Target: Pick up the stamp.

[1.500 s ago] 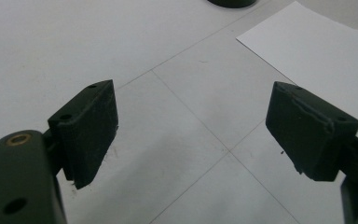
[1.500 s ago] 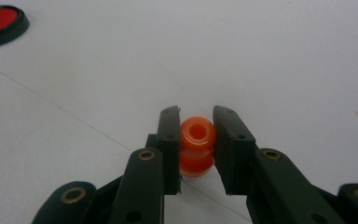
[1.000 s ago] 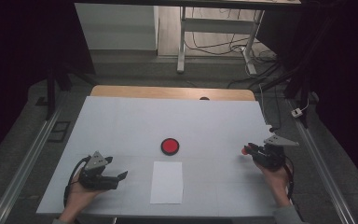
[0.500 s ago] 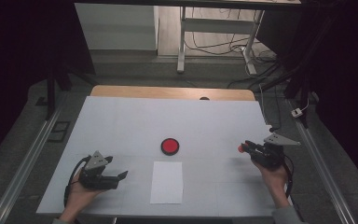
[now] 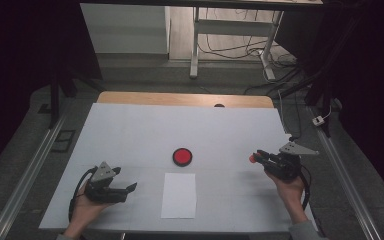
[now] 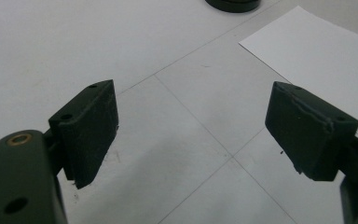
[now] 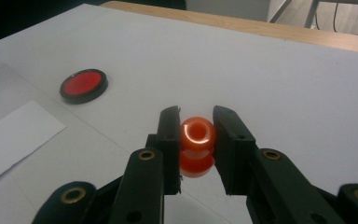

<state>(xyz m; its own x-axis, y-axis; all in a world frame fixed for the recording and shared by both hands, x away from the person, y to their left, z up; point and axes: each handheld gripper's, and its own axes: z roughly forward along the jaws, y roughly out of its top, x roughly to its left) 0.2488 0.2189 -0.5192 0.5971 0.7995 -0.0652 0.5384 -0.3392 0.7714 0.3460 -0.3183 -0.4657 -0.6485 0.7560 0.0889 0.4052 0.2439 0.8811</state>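
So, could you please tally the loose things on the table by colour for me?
Red: 1, the round disc
Orange: 1, the small piece in the right gripper
White: 1, the paper sheet
Total: 3

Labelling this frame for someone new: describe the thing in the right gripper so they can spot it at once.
Start at the white table and go to its right side, where a hand holds the right gripper. Pinched between its black jaws is a small glossy orange-red piece with a rounded top. Unlike the flat red disc in its black rim and the white paper sheet, it is knob-shaped and held.
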